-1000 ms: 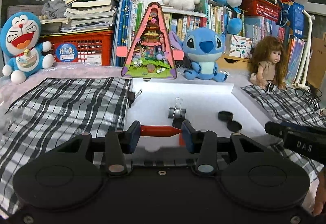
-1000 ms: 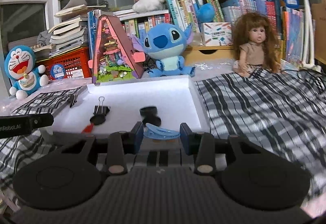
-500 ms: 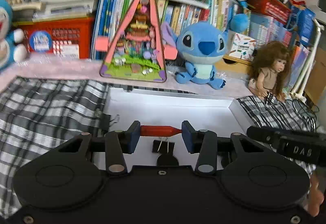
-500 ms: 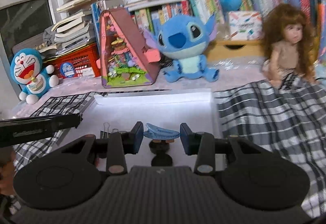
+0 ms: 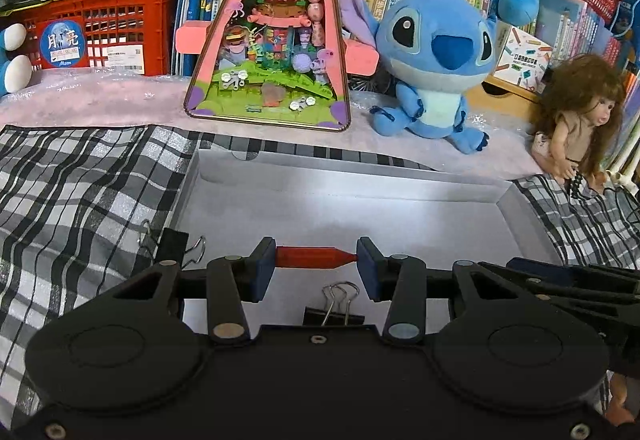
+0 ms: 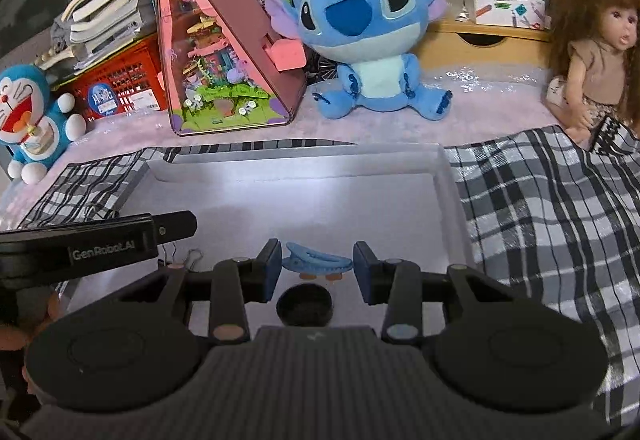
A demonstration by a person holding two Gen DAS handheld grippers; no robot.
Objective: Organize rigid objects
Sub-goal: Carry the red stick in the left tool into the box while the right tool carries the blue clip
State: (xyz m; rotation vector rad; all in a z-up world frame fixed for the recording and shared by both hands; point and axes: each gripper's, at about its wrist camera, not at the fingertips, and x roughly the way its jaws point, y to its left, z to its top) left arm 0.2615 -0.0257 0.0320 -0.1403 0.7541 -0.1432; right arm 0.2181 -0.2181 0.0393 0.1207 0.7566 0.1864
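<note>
Left wrist view: left gripper point(image 5: 317, 258) clamped on red cylindrical piece point(image 5: 316, 257), held crosswise over white tray point(image 5: 352, 180); black binder clip point(image 5: 334, 310) on tray floor below jaws; second clip point(image 5: 173, 245) at tray's left edge.
Right wrist view: right gripper point(image 6: 316, 264) gripping blue hair clip point(image 6: 317, 264) over tray point(image 6: 304, 164); black round cap point(image 6: 305, 306) on tray floor beneath; left gripper body point(image 6: 92, 244) at left.

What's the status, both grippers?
Left gripper clamps red pen-like piece. Right gripper holds blue plastic hair clip. Both over white tray.
</note>
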